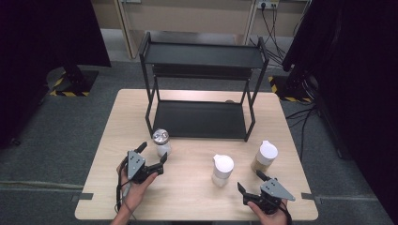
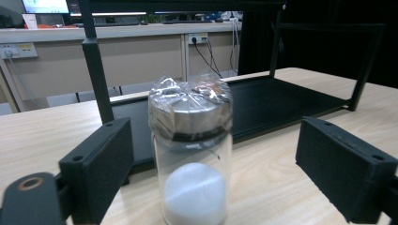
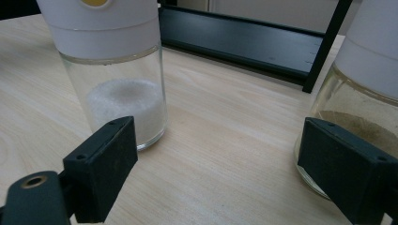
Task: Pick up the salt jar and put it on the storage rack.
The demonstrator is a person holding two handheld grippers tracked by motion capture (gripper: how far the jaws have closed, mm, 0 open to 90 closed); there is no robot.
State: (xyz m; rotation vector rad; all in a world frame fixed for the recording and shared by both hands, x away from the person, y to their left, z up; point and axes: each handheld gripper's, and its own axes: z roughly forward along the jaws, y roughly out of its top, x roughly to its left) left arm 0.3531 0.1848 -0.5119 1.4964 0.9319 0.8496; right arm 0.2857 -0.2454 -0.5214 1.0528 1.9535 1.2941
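Where the pale wooden surface (image 1: 197,187) fills the middle of the room, a black metal two-tier shelf rack (image 1: 202,84) stands on its far half, its lower tray lying flat on the wood. Three jars stand in front of the rack. At the right, a clear glass jar with a white cap and brownish powder (image 1: 264,157) stands near the rack's right front leg. Left of it, well apart from the rack, stands a clear glass jar with a white cap and white grains (image 1: 222,169). At the left, just beside the rack's left front leg, stands the small clear glass jar with a silver lid under crinkled plastic wrap (image 1: 162,142), a mound of white powder at its bottom.

A person's left hand holds the left hand-held gripper (image 1: 152,152) at that silver-lidded jar; in the left gripper view the jar (image 2: 192,150) stands upright between the two black jaws, with a gap on each side, so this gripper is released. The right hand-held gripper (image 1: 249,182) rests near the front edge, also released, aimed at the bare wood between the two white-capped jars.
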